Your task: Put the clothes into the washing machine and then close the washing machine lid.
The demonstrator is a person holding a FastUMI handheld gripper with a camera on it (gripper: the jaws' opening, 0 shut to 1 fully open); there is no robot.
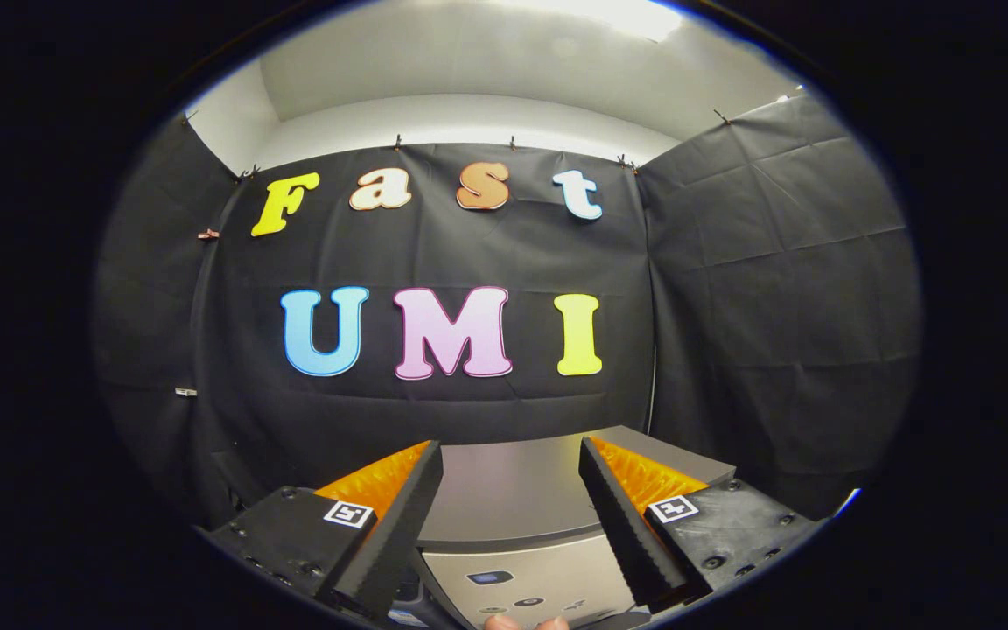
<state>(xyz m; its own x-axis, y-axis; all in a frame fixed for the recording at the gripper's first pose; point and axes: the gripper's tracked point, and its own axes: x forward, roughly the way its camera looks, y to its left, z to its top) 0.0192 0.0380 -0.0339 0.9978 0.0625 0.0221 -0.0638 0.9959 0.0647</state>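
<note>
Below the spread, empty jaws (511, 455), closed washing machine lid (513, 490), control panel (521, 582).

Claw (511, 455) open, above shut washing machine lid (504, 490)

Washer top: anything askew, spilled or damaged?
Nothing stands out. The washer lid lies flat and shut, with a bare, clean top. The control panel looks intact. The gripper is open, its fingers spread above the lid, holding nothing.

Black cloth walls (486, 411) clipped up; pale ceiling (469, 79), probably lamp (626, 16) overhead.
</note>
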